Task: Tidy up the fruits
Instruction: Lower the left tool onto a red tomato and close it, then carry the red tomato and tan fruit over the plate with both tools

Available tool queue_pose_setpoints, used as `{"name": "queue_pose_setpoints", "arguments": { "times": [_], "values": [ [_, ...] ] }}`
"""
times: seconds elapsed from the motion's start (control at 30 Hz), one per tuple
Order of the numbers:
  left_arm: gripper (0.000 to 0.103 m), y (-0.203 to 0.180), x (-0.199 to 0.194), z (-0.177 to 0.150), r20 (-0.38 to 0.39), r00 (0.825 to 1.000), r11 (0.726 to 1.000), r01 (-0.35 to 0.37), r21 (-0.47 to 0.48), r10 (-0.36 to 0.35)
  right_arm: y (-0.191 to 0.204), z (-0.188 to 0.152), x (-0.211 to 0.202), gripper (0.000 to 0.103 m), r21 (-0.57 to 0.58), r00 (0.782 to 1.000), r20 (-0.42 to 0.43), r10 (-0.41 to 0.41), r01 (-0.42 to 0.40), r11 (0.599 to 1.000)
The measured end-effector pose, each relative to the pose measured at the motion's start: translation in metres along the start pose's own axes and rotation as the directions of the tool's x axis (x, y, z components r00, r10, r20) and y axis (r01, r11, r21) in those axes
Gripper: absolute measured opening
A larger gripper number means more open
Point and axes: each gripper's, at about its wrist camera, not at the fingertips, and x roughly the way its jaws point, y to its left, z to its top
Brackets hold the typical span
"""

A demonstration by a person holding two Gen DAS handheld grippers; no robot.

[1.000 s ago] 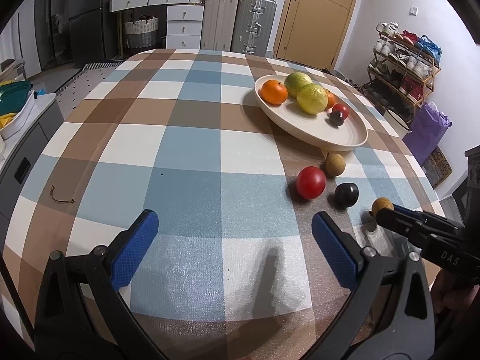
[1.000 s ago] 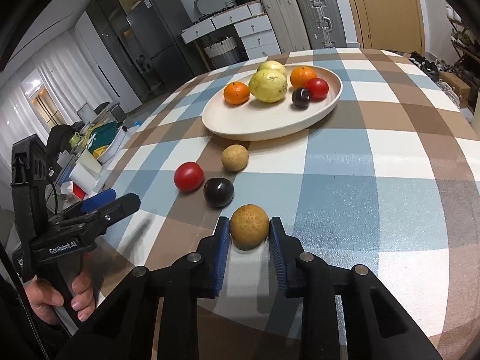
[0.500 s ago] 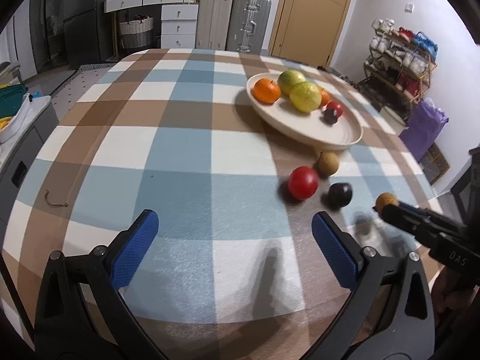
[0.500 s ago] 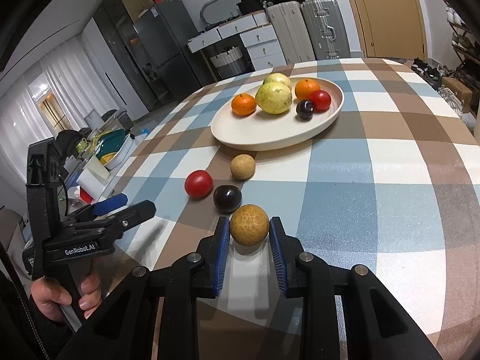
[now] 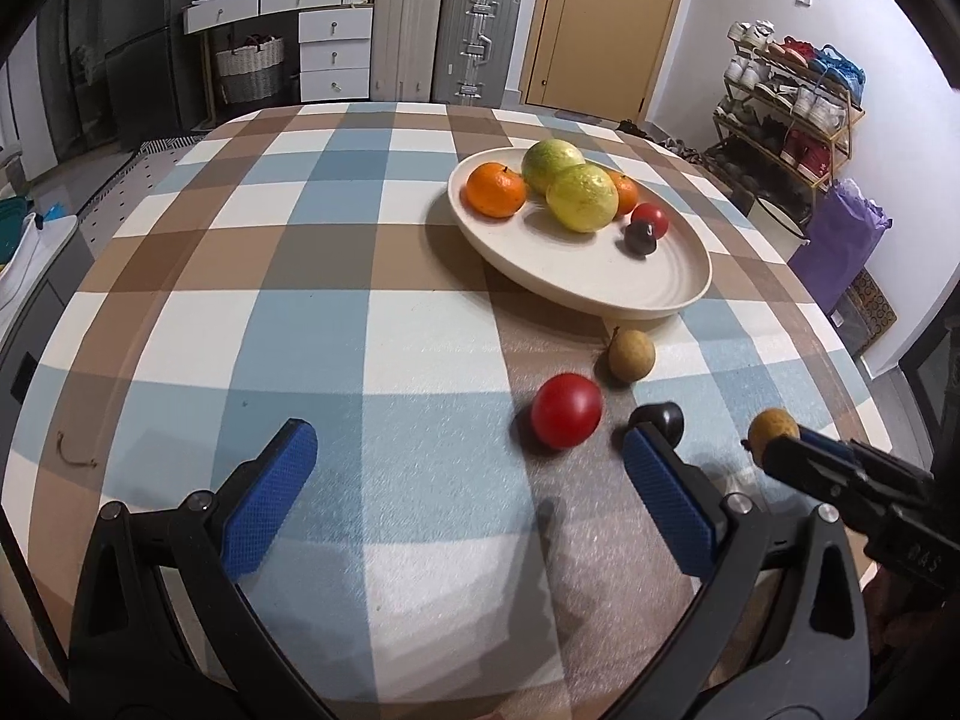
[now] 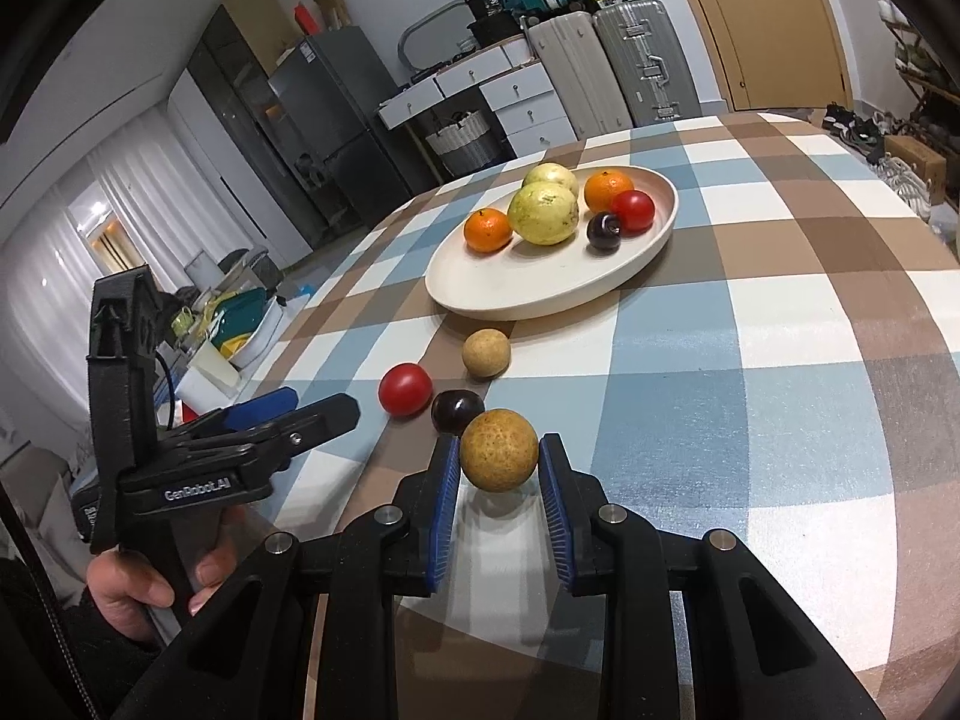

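Observation:
My right gripper (image 6: 500, 471) is shut on a round tan fruit (image 6: 499, 450) and holds it just above the checked cloth. On the cloth beyond it lie a dark plum (image 6: 457, 410), a red tomato (image 6: 405, 389) and a second tan fruit (image 6: 486, 351). The cream oval plate (image 6: 498, 294) holds two oranges, two yellow-green guavas, a tomato and a plum. My left gripper (image 5: 468, 468) is open and empty, low over the table, with the red tomato (image 5: 566, 410) ahead between its fingers and the plum (image 5: 660, 417) by the right fingertip.
The table's right edge is close to the held fruit (image 5: 771, 427). Off the table stand a shoe rack (image 5: 786, 120), suitcases (image 5: 474, 48) and white drawers (image 5: 333, 57). A person's hand (image 6: 138, 588) grips the left tool.
The left gripper has moved across the table toward the loose fruits, so the tomato and plum now sit nearer its fingers. The right gripper has lifted the tan fruit slightly.

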Motion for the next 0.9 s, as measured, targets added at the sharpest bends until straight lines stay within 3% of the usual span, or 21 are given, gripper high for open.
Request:
{"name": "queue_pose_setpoints", "arguments": {
  "times": [0.3,0.47,0.63,0.7,0.73,0.77,0.83,0.9],
  "values": [
    [0.1,-0.01,0.022,0.013,-0.041,0.999,0.999,0.023,0.041,-0.022,0.002,0.0,-0.004,0.027,-0.008,1.0,0.024,0.007,-0.007,1.0],
    [0.087,-0.013,0.033,0.015,-0.075,0.995,0.997,0.062,0.036,-0.06,0.0,0.0,-0.004,0.027,0.003,1.0,0.021,0.02,-0.02,1.0],
    [0.08,-0.012,0.039,0.015,-0.083,0.994,0.996,0.076,0.036,-0.073,0.0,0.0,-0.005,0.027,0.005,0.999,0.02,0.033,-0.033,0.999],
    [0.073,-0.012,0.039,0.015,-0.078,0.994,0.996,0.076,0.041,-0.073,-0.001,0.0,-0.004,0.027,0.007,0.999,0.017,0.038,-0.038,0.999],
    [0.063,-0.012,0.039,0.015,-0.074,0.995,0.996,0.073,0.045,-0.07,-0.001,0.0,-0.004,0.027,0.008,0.999,0.016,0.038,-0.038,0.999],
    [0.044,-0.012,0.039,0.015,-0.07,0.994,0.995,0.092,0.042,-0.089,-0.001,0.0,-0.004,0.027,0.009,0.999,0.015,0.041,-0.041,0.999],
    [0.025,-0.012,0.039,0.014,-0.077,0.992,0.994,0.102,0.045,-0.098,-0.002,0.0,-0.003,0.027,0.011,0.999,0.012,0.042,-0.042,0.999],
    [0.025,-0.013,0.038,0.013,-0.073,0.99,0.991,0.124,0.051,-0.12,-0.002,0.0,-0.002,0.027,0.012,0.999,0.009,0.042,-0.042,0.999]
  ]
}}
